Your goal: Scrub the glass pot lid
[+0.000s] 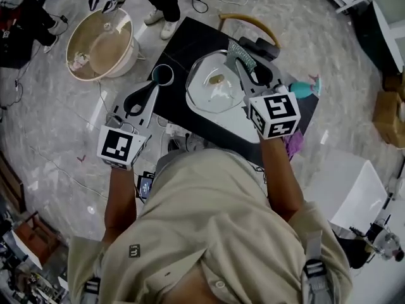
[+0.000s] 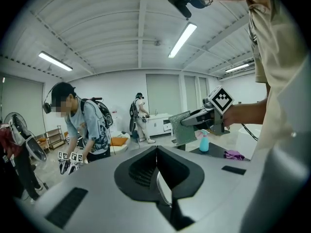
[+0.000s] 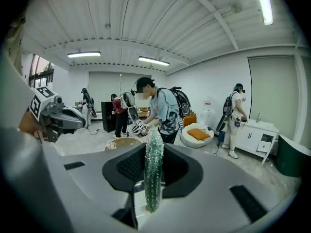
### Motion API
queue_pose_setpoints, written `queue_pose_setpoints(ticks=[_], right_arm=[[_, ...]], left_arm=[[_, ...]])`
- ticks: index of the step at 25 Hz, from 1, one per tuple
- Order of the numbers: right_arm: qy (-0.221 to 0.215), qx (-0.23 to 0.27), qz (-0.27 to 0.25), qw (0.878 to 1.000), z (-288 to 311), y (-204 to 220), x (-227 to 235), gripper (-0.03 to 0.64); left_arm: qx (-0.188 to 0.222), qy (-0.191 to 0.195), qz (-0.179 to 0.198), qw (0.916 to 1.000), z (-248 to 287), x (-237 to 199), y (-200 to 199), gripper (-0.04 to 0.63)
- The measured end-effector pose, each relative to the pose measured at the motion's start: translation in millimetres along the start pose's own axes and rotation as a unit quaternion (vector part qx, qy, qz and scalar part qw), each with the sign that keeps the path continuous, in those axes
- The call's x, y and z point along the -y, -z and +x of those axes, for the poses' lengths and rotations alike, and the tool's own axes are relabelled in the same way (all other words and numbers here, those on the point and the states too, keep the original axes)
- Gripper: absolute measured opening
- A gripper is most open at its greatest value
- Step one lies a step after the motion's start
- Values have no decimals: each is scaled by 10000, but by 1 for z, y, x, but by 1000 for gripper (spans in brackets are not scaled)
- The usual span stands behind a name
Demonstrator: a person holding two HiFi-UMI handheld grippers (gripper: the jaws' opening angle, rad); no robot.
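Observation:
The glass pot lid [image 1: 212, 97] lies flat on the black table [image 1: 190, 37], its knob facing up. My right gripper [image 1: 245, 64] hovers over the lid's far right rim, shut on a green scrub pad [image 1: 238, 52] that stands on edge between the jaws [image 3: 153, 169]. The left gripper view shows that pad [image 2: 183, 128] out to the right. My left gripper [image 1: 154, 88] is left of the lid, apart from it, next to a dark round cup [image 1: 162, 75]. Its jaws are closed [image 2: 156, 159] and I see nothing gripped.
A teal spray bottle [image 1: 307, 87] and a purple cloth [image 1: 293, 144] sit at the table's right side. A wooden chair back [image 1: 250, 21] stands behind the table. On the floor at far left, another person works with grippers over a large basin [image 1: 100, 43].

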State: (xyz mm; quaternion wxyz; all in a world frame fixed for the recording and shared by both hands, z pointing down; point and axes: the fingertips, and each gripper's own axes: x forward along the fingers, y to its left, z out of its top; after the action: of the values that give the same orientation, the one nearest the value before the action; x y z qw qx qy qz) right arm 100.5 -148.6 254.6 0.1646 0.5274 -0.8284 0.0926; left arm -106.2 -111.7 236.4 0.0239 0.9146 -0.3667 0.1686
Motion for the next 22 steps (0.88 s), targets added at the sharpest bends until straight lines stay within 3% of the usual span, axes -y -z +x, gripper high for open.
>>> queue_pose_setpoints(ticks=[4, 8, 13, 22], right_arm=[[-61, -255, 121, 9996, 33, 29, 14, 87], [-33, -527, 40, 9986, 62, 60, 21, 87], [0, -937, -129, 9955, 94, 107, 28, 87], [178, -1583, -518, 9859, 140, 179, 42, 87]], left_arm=[[-396, -21, -172, 9991, 11, 5, 24, 15], [-350, -47, -98, 9993, 21, 7, 39, 17], [-992, -19, -449, 9941, 29, 16, 67, 17], [-1322, -4, -577, 9895, 50, 17, 96, 17]])
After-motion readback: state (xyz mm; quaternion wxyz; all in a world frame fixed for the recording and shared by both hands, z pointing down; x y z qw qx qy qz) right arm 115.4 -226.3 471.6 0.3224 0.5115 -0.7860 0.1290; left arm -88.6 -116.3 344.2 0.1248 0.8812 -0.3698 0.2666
